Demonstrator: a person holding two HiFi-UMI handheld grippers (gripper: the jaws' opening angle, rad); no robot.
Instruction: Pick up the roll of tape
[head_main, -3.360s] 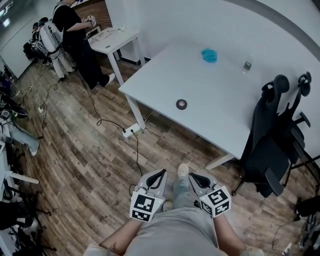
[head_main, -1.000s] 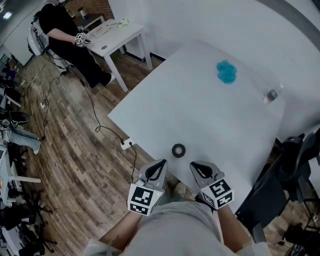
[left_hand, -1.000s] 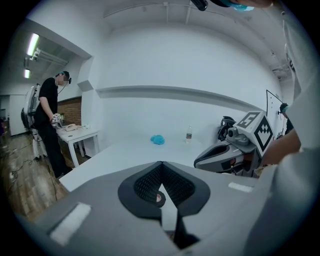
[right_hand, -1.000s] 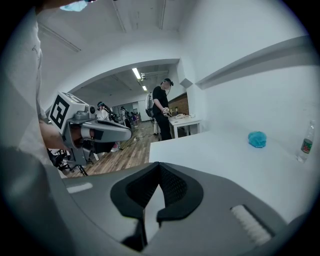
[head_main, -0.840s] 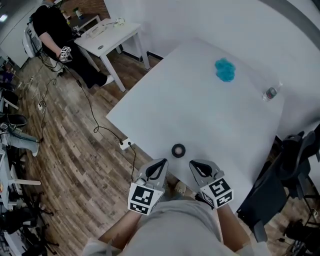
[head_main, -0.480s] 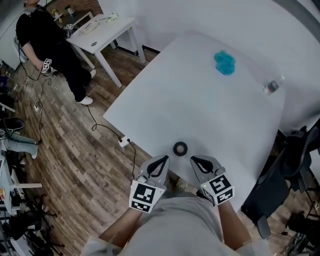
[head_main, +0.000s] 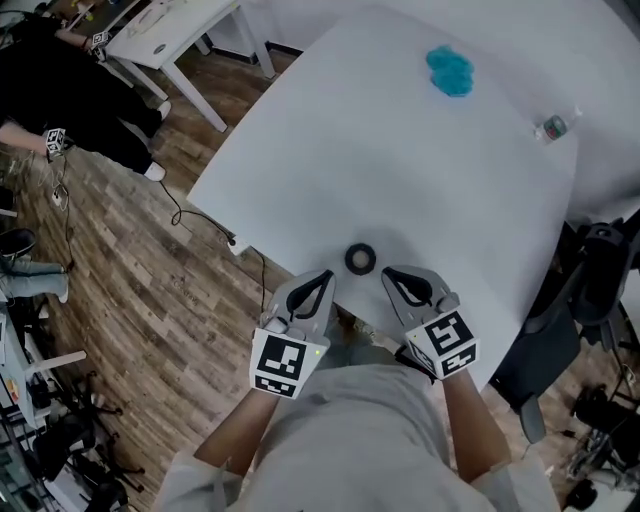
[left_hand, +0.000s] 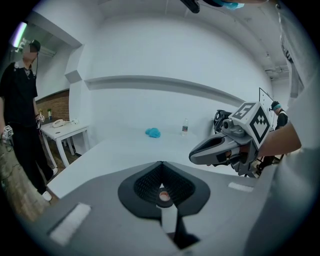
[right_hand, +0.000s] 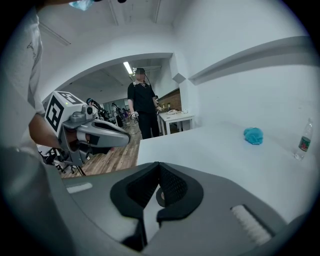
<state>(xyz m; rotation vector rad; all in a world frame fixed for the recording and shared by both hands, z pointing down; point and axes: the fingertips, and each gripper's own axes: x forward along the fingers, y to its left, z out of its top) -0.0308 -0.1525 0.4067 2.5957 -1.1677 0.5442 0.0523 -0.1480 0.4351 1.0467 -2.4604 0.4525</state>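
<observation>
Approach step: both grippers lined up on the roll of tape, nothing picked up yet

The roll of tape (head_main: 361, 258) lies flat on the table (head_main: 420, 150), close to the edge nearest me. My left gripper (head_main: 322, 277) hangs just short of the tape on its left, jaws clenched together on nothing. My right gripper (head_main: 390, 272) hangs just short of the tape on its right, likewise pinched closed and empty. Each gripper view shows the tape just ahead, through the hollow behind the closed tips. I judge that the next move calls for one gripper to spread its jaws, come down over the tape's rim and squeeze before any lift
</observation>
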